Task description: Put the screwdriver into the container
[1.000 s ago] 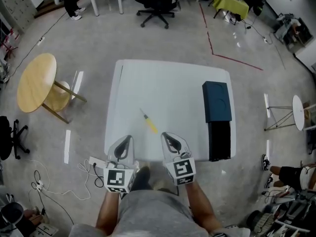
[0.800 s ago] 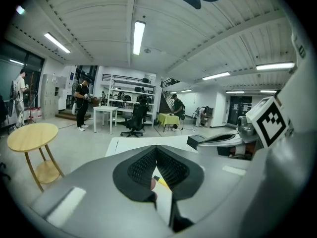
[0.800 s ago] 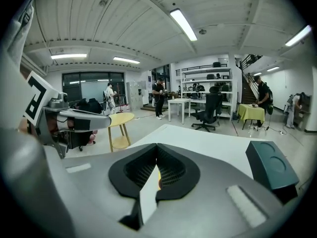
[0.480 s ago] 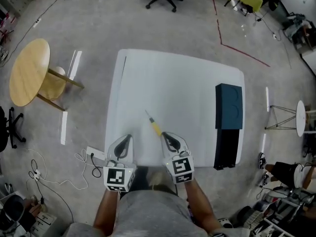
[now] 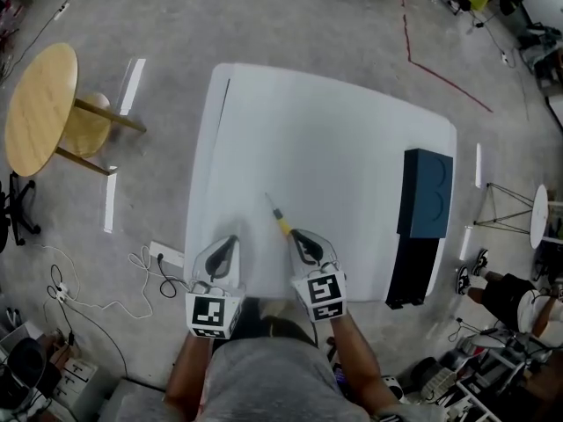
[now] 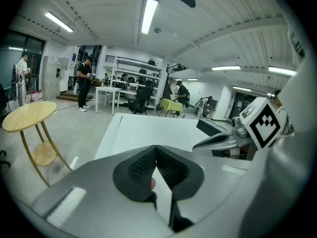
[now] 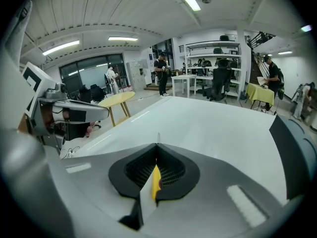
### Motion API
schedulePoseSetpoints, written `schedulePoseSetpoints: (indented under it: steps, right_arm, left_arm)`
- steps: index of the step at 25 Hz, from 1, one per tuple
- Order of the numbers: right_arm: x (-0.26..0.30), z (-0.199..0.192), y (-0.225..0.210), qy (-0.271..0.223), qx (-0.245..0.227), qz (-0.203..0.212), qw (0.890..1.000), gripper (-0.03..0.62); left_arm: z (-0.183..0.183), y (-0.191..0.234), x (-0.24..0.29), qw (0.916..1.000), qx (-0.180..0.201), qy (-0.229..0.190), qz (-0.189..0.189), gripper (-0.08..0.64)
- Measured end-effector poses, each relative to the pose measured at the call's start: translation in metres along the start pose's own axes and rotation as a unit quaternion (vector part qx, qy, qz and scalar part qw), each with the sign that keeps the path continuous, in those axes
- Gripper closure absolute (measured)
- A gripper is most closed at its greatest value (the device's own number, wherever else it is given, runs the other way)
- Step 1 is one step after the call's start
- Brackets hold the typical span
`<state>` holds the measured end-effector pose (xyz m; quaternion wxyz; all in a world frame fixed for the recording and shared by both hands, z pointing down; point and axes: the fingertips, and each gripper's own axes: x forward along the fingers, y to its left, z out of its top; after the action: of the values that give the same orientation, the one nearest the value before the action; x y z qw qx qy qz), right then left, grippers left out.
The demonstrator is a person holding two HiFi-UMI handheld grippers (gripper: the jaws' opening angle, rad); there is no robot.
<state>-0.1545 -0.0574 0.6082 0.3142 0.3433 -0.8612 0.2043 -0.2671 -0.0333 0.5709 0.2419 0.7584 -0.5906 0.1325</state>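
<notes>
The screwdriver (image 5: 279,219), with a yellow handle and a thin metal shaft, lies on the white table (image 5: 334,139) near its front edge. My right gripper (image 5: 297,236) is shut, its tip just at the handle's near end. In the right gripper view the yellow handle (image 7: 156,182) shows through the gap under the closed jaws, and the shaft pokes out past them. My left gripper (image 5: 227,243) is shut and empty, left of the screwdriver; its jaws meet at the tip (image 6: 156,150). The container (image 5: 427,192), a dark blue box with a black open half (image 5: 412,271), lies along the table's right edge.
A round wooden side table (image 5: 35,104) stands on the floor to the left. A power strip with cables (image 5: 167,258) lies by the table's front left corner. A white stand (image 5: 538,218) is at the right. People and office furniture are far behind the table.
Both grippers have come down toward the table's front edge. The right gripper's tip has closed in on the screwdriver's handle. The screwdriver has not moved on the table.
</notes>
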Motion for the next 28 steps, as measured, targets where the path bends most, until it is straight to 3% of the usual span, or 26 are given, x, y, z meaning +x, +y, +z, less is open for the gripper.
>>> schedulePoseSetpoints:
  steps: [8,10,17,28]
  right_arm:
    - [0.029,-0.012,-0.009,0.059,0.004,0.004,0.998,0.581]
    - [0.034,-0.014,-0.007,0.077,0.006,0.013,0.997,0.535]
    - [0.048,-0.024,-0.002,0.119,0.01,0.032,0.992,0.469]
    - [0.063,-0.037,0.001,0.149,0.008,0.038,0.988,0.48]
  left_arm:
    - [-0.009,0.011,0.021,0.9999,-0.006,0.013,-0.003,0.548]
    - [-0.01,0.012,0.024,0.9998,-0.007,0.016,-0.004,0.548]
    - [-0.008,0.016,0.029,0.9996,-0.011,0.024,-0.006,0.548]
    - [-0.017,0.023,0.034,0.9993,-0.018,0.034,0.001,0.548]
